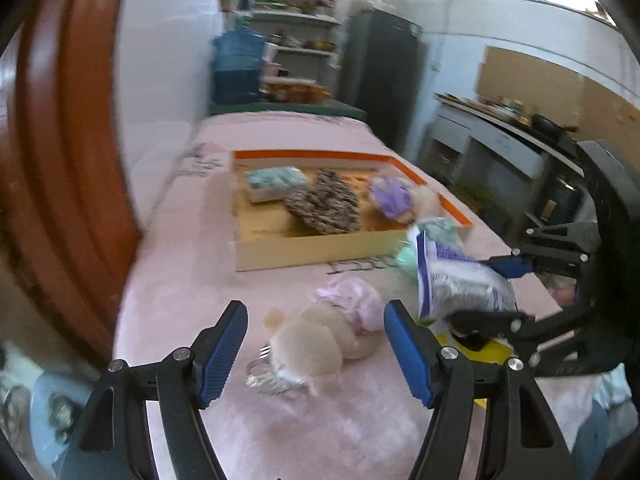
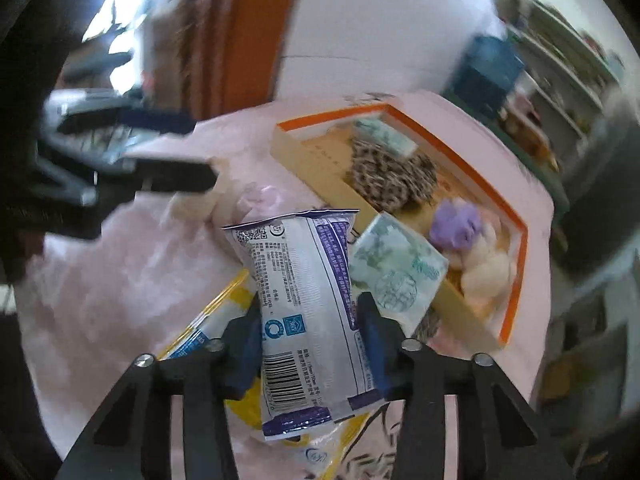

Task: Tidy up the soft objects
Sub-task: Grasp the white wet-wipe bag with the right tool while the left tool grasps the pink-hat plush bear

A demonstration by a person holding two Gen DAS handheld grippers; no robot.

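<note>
My right gripper [image 2: 310, 312] is shut on a white and purple tissue pack [image 2: 308, 300], held upright above the pink blanket; it also shows in the left wrist view [image 1: 456, 280]. My left gripper [image 1: 316, 312] stands open just above a beige plush toy in a pink dress [image 1: 320, 340], which lies between its blue pads [image 1: 224, 352] without touching them. A cardboard tray with an orange rim [image 1: 312, 248] holds a teal tissue pack [image 1: 276, 182], a leopard-print soft item [image 1: 324, 204] and a plush toy in purple [image 1: 394, 196]. A green tissue pack [image 2: 396, 272] leans on the tray's near wall.
A yellow pack [image 2: 224, 312] lies on the pink blanket [image 1: 280, 432] below the held pack. A brown wooden panel [image 1: 68, 160] rises on the left. Beyond the bed stand a blue water jug [image 1: 236, 64], shelves and a dark fridge [image 1: 384, 76].
</note>
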